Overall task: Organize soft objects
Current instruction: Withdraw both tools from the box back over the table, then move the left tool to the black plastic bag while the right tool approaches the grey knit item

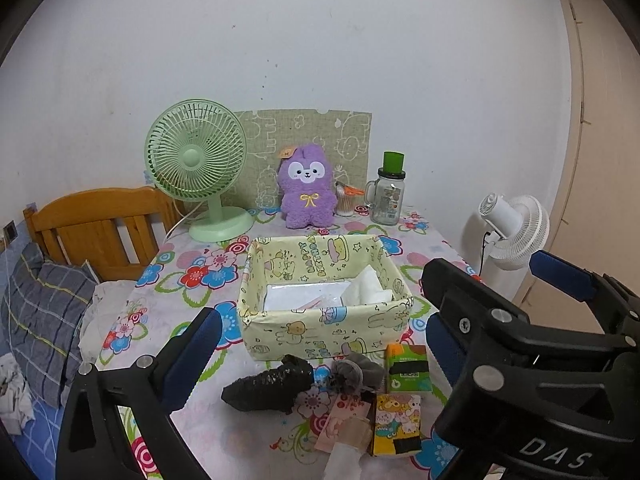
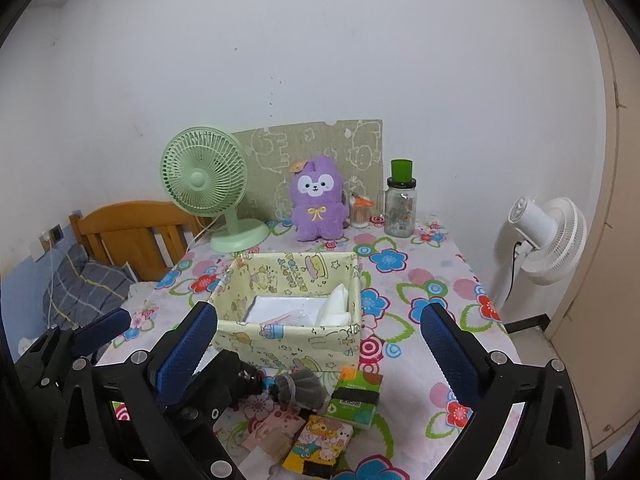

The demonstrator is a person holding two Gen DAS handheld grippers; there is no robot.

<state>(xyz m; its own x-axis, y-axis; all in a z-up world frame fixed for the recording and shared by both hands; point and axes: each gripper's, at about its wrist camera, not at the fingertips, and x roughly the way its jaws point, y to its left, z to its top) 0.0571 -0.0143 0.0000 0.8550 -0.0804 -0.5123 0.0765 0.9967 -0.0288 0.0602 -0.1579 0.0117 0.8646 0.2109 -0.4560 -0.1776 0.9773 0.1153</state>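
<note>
A pale yellow fabric box (image 1: 320, 330) (image 2: 280, 346) stands mid-table and holds white packets and a white tissue wad (image 1: 366, 290) (image 2: 334, 310). In front of it lie a black sock (image 1: 268, 386), a grey sock (image 1: 354, 372) (image 2: 302, 390), a green tissue pack (image 1: 406, 368) (image 2: 354, 398), a yellow cartoon tissue pack (image 1: 396, 424) (image 2: 320, 446) and a pink packet (image 1: 340, 420) (image 2: 276, 426). My left gripper (image 1: 320, 344) is open and empty above these items. My right gripper (image 2: 316, 340) is open and empty, right of the left one.
A purple plush toy (image 1: 306, 192) (image 2: 318, 204), a green desk fan (image 1: 198, 168) (image 2: 208, 184), a glass jar with green lid (image 1: 388, 194) (image 2: 400, 208) and a cotton swab cup (image 1: 345, 202) stand at the back. A white floor fan (image 1: 514, 232) (image 2: 548, 236) stands right; a bed (image 1: 92, 232) lies left.
</note>
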